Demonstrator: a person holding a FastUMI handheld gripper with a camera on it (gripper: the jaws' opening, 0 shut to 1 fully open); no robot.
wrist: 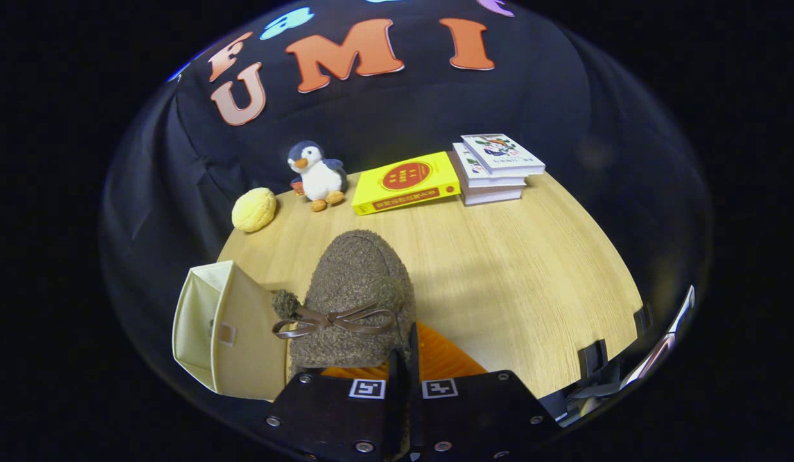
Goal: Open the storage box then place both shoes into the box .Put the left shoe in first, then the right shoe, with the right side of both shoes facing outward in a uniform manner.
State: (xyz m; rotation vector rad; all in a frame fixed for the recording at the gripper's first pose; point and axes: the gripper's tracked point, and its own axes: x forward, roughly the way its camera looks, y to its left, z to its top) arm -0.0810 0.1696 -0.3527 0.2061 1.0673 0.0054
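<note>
Gripper (402, 359) fingers stand pressed close together at the near end of a brown fuzzy shoe (355, 301), pinching its rear rim between them, so the shoe hangs out ahead of the fingers with its toe pointing away toward the far side of the table. Whether the shoe's sole touches the table cannot be told from this angle.

Largest of all is the table (499, 269), a light wood-grain top that runs from the fingers out to the dark cloth wall behind it.

Next comes the storage box (223, 327), cream-coloured, just to the left of the shoe and close beside it; its open mouth faces left, away from the shoe, and the pale inside shows there.

The shoe itself is woolly all over, with a thin brown ribbon bow (332, 319) tied across its top and a small fuzzy pompom (285, 303) at the bow's left end. An orange ribbed surface (445, 359) shows just under and to the right of the shoe, beside the fingers.

Along the far edge of the table, well apart from the shoe, lie a yellow book (406, 183), flat, and to its right a stack of white books (496, 170). Left of the yellow book stands a penguin plush toy (316, 174), upright, and further left a small round yellow bun-shaped thing (254, 209).
</note>
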